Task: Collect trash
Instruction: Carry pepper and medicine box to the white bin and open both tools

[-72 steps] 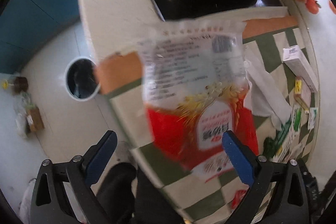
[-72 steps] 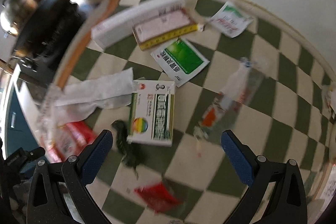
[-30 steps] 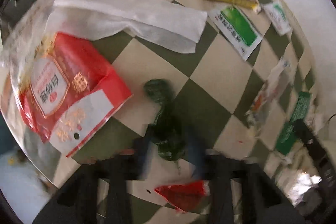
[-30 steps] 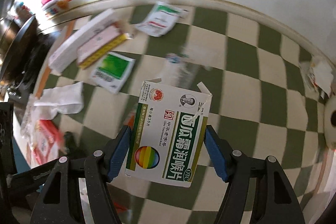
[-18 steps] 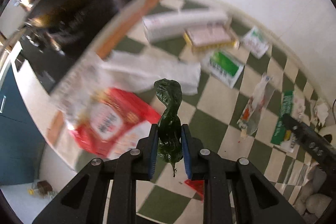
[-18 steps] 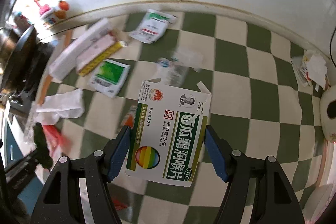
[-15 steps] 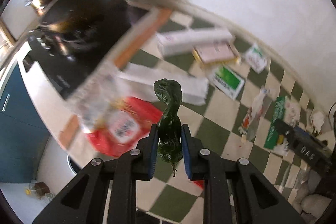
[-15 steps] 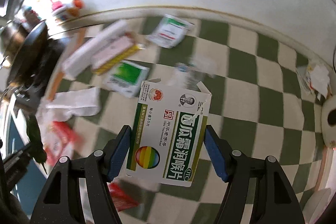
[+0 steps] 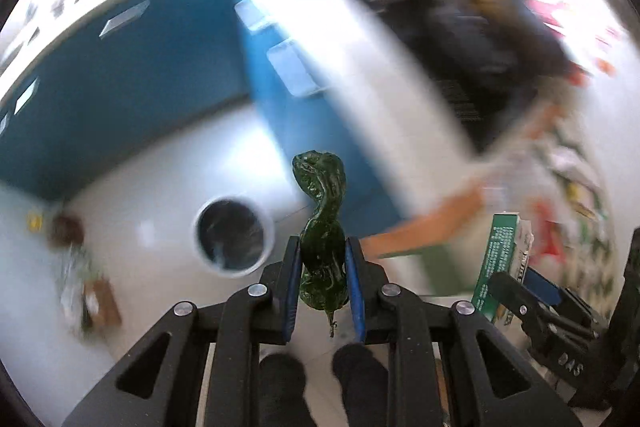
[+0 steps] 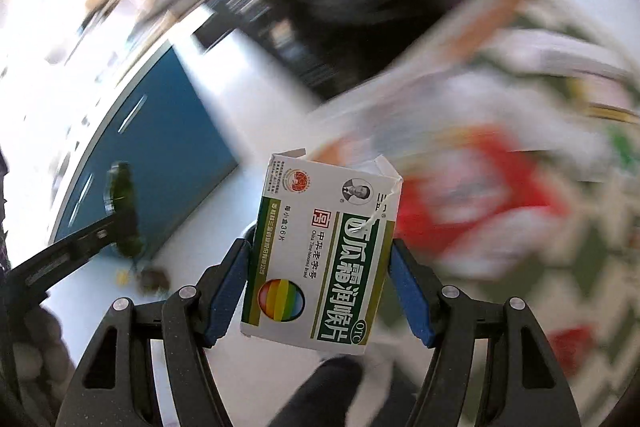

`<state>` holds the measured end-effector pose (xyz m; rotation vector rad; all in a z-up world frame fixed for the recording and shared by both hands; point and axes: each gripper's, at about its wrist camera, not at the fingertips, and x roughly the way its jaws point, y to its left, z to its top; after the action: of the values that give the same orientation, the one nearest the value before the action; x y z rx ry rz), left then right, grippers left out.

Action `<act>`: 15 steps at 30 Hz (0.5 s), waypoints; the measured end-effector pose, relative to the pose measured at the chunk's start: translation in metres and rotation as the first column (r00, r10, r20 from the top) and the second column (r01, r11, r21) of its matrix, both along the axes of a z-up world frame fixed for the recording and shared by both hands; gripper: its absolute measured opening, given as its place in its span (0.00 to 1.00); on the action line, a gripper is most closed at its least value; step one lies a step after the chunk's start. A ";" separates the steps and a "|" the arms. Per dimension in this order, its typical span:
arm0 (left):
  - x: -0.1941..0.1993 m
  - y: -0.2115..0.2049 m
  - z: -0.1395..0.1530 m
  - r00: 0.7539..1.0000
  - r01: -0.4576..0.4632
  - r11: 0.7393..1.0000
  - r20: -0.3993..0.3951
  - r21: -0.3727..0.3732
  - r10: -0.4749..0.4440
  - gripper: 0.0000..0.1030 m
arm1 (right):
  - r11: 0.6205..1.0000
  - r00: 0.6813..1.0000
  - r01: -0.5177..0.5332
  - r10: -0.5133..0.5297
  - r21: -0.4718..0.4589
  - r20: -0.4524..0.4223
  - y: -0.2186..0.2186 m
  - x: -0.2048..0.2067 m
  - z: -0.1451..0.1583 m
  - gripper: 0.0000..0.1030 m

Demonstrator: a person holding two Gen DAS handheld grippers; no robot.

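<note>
Our left gripper (image 9: 322,283) clamps a wilted green leaf (image 9: 323,227), held above the floor near the round trash bin (image 9: 234,235). Our right gripper (image 10: 320,287) grips the torn medicine box (image 10: 320,255) beside the table edge.

In the left wrist view, the left claw (image 9: 323,281) sits at bottom centre with a twisted dark green plastic wrapper (image 9: 322,227) standing between its two fingers. Left of the wrapper, lower on the floor, lies the round white-rimmed trash bin (image 9: 234,235). Blue cabinet doors (image 9: 120,95) fill the upper left. The desk (image 9: 360,75) runs diagonally from top centre to the right. At the right edge is the white and green cardboard medicine box (image 9: 502,259). In the right wrist view, that box (image 10: 322,251) stands between the right claw (image 10: 320,287) fingers at bottom centre. The wrapper (image 10: 122,203) appears at middle left.
</note>
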<state>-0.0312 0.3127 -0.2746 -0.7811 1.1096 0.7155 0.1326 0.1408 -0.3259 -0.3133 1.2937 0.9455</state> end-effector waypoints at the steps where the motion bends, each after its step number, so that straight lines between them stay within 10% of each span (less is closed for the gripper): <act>1: -0.018 0.019 -0.024 0.999 -0.028 0.999 -0.020 -0.027 0.028 0.17 | 0.999 0.999 -0.031 0.031 -0.010 -0.018 0.020 -0.018 -0.024 0.69; 15: -0.091 0.166 -0.442 0.987 -0.158 0.885 -0.101 -0.438 0.127 0.20 | 0.961 0.973 -0.172 0.132 -0.215 -0.189 0.203 -0.106 -0.444 0.69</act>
<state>-0.1217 0.4783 -0.7171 -1.2470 1.3104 0.6194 0.0268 0.3440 -0.7699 -0.5270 1.5617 0.9695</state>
